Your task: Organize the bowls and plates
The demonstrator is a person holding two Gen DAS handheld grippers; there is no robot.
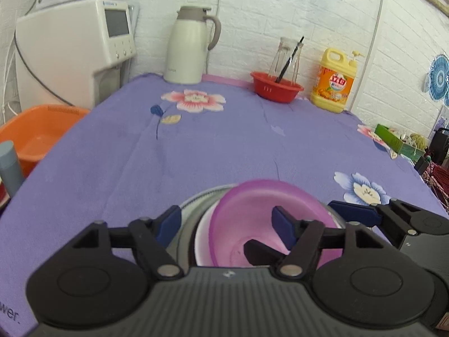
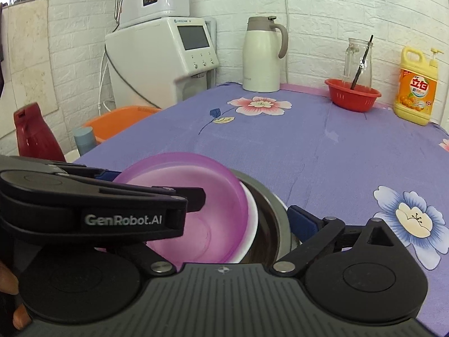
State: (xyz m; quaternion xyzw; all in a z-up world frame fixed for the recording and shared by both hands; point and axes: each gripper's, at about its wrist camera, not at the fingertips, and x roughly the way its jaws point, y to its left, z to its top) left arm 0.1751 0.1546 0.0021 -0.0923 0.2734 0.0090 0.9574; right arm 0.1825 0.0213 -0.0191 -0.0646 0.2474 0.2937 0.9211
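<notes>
1. In the left wrist view, I saw the left gripper [image 1: 226,226] with its blue pads spread apart.
2. Its left pad sat just outside the rim of the steel bowl [image 1: 190,210], and its right pad hung inside the purple bowl [image 1: 252,205]. The near wall of the stack lay between the pads, and neither pad looked pressed against it.
3. The purple bowl sat tilted inside a white bowl [image 1: 203,238], which was nested in the steel bowl. The whole stack rested at the near edge of the worktop [image 1: 224,146], on its purple flowered cloth.
4. Along the far wall stood a cream thermos jug [image 1: 188,50], a red basket [image 1: 276,87] holding a glass jar [image 1: 286,56], and a yellow detergent bottle [image 1: 334,81]. All of them were well apart from the stack.
5. An orange basin [image 1: 36,137] sat off the left edge of the worktop, below a white water dispenser [image 1: 73,50].
6. In the right wrist view, the right gripper [image 2: 224,224] pointed at the same stack. Its right finger [image 2: 303,221] was just beside the outside of the steel bowl's rim.
7. The left gripper's body crossed in front and hid the other finger, so I could not tell whether the right gripper was pinching the stack or only straddling it.
8. The left gripper's black fingertip reached over the purple bowl's hollow.
9. A red flask [image 2: 33,134] and a blue-grey cup [image 2: 84,140] stood beyond the left edge of the worktop.
</notes>
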